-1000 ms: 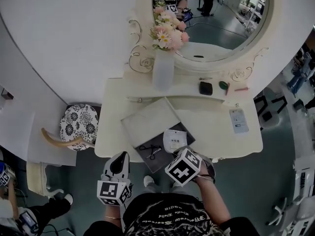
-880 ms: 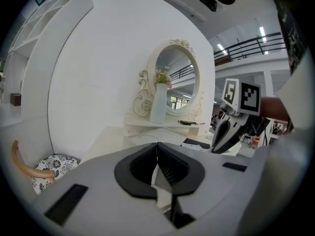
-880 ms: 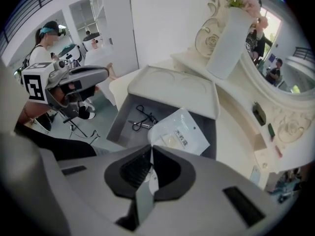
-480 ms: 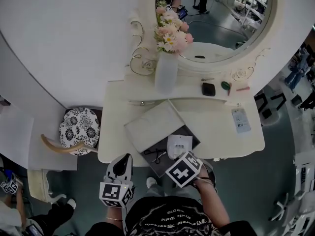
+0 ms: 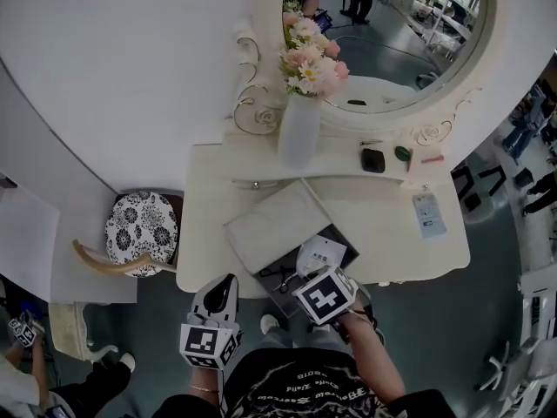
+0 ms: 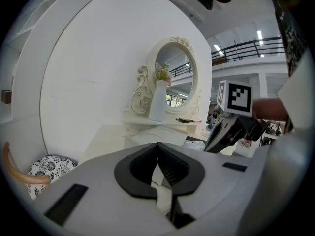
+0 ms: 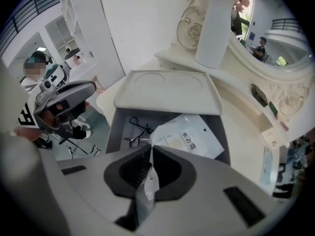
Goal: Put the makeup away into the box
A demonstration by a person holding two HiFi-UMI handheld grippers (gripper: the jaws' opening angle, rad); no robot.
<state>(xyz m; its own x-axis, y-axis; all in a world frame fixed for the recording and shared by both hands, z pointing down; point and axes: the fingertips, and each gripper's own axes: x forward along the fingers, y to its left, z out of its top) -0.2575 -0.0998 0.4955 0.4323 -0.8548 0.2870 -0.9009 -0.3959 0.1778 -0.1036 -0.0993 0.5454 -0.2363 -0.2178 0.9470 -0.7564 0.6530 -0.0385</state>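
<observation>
Lowering toward the open box (image 7: 115, 127) at the lower centre of the head view, the right tongs (image 7: 151, 156) have sunk and rolled a little over the last second. Their jaws, all but closed on a corner of the white packet (image 7: 189, 139), have just begun easing apart with that corner still pinched between them. The packet slants over the box's right half, beside the black curler (image 7: 137, 132), so I judge this item nearly stowed and needing only release, while the left tongs (image 6: 157, 154) hang closed and empty off the desk's (image 5: 383, 225) near edge, lower left.
</observation>
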